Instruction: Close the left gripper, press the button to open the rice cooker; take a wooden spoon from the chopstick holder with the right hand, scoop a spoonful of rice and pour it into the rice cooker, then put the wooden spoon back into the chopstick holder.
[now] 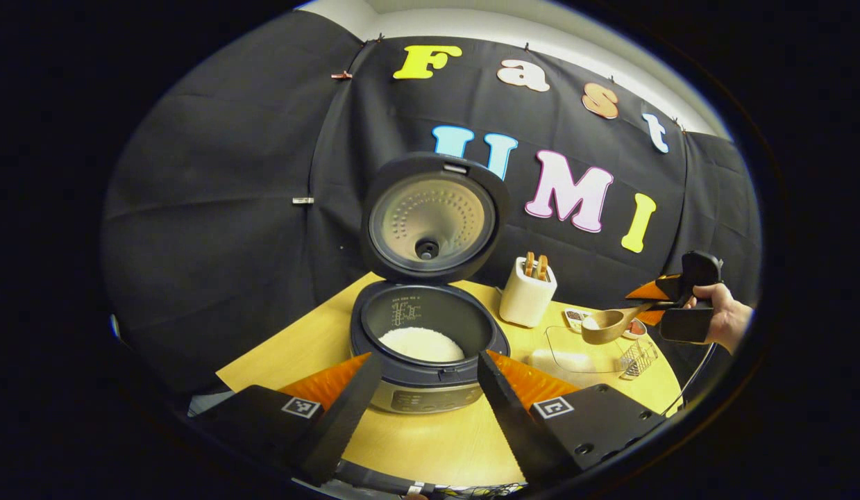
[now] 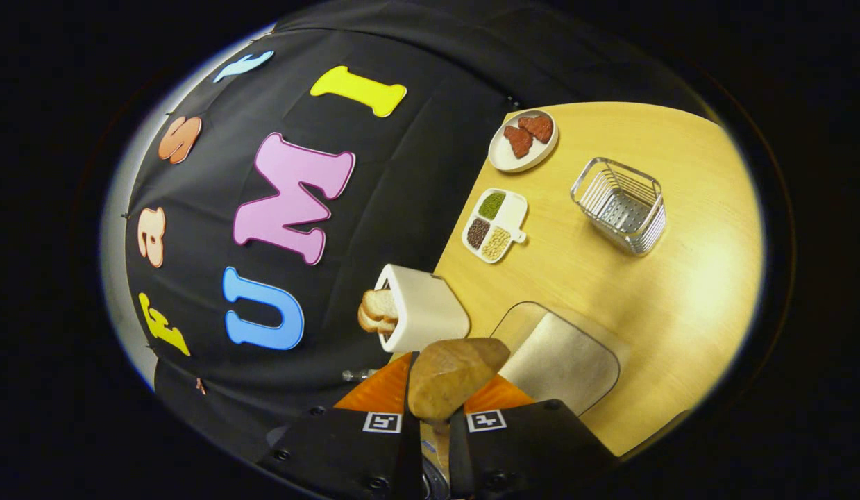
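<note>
The rice cooker stands open on the wooden table, its lid upright and white rice in the pot. My left gripper is open in front of the cooker, one finger on each side of it, touching nothing. At the far right a hand holds my right gripper, shut on the wooden spoon, whose bowl shows a little white and hangs over the clear rice container. In the right gripper view the spoon sticks out from my right gripper, near the white chopstick holder.
The chopstick holder holds more wooden utensils, right of the cooker. A wire basket, a divided dish of beans and a plate with red pieces sit beyond the rice container. Black cloth backs the table.
</note>
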`<state>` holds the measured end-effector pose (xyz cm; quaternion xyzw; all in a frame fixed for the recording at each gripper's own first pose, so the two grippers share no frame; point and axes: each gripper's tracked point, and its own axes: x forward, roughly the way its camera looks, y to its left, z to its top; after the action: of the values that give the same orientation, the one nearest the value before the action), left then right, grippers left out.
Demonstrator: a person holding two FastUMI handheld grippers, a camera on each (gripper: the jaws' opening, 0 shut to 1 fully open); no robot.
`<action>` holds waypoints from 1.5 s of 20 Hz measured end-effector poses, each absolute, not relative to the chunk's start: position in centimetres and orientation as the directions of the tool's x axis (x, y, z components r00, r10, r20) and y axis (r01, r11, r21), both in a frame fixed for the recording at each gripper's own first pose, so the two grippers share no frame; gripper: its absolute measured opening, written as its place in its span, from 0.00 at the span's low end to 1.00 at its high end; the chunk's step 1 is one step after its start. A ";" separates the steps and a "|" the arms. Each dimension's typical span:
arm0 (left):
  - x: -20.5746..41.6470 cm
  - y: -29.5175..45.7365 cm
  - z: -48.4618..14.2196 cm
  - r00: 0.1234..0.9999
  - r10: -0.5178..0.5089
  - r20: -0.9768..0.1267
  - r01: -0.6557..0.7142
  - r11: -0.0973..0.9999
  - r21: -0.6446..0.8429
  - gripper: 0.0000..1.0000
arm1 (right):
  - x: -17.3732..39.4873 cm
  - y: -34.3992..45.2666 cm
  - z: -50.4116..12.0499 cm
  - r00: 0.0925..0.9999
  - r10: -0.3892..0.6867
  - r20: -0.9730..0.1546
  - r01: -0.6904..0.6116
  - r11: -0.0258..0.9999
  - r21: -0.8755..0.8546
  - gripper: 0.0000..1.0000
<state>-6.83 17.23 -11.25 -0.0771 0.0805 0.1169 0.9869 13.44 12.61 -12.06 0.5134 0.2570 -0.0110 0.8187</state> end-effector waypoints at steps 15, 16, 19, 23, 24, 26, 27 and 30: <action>-11.9 24.2 -12.1 0.924 0.338 -0.180 -0.364 0.920 -0.142 0.95 | 11.0 33.9 -6.1 0.795 0.528 -0.298 -0.075 0.573 0.816 0.19; -12.1 24.7 -12.1 0.921 0.345 -0.182 -0.373 0.916 -0.150 0.95 | 11.0 34.8 -5.5 0.801 0.532 -0.276 -0.126 0.600 0.790 0.19; -12.4 26.0 -12.5 0.913 0.364 -0.186 -0.395 0.904 -0.165 0.95 | 10.4 38.2 -4.4 0.795 0.561 -0.231 -0.268 0.666 0.696 0.19; -12.4 27.7 -12.7 0.906 0.380 -0.188 -0.410 0.897 -0.162 0.95 | 9.9 41.7 -4.7 0.772 0.598 -0.213 -0.388 0.710 0.588 0.19; -12.3 28.1 -12.6 0.905 0.382 -0.187 -0.411 0.897 -0.160 0.95 | 9.8 42.3 -4.7 0.774 0.599 -0.206 -0.420 0.728 0.542 0.19; -12.1 28.8 -12.4 0.904 0.386 -0.185 -0.413 0.899 -0.148 0.95 | 9.1 43.6 -4.9 0.766 0.614 -0.191 -0.489 0.749 0.447 0.19; -12.1 29.2 -12.7 0.903 0.388 -0.186 -0.415 0.899 -0.140 0.95 | 8.8 44.2 -5.0 0.760 0.623 -0.185 -0.520 0.754 0.401 0.19; -12.0 30.2 -12.6 0.900 0.396 -0.183 -0.422 0.897 -0.134 0.95 | 8.2 46.4 -5.7 0.733 0.658 -0.172 -0.607 0.747 0.269 0.19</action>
<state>-11.95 30.23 -12.58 -0.0853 0.0756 0.2107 0.9709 8.21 46.40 -5.75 0.0978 0.1290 0.3416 0.9258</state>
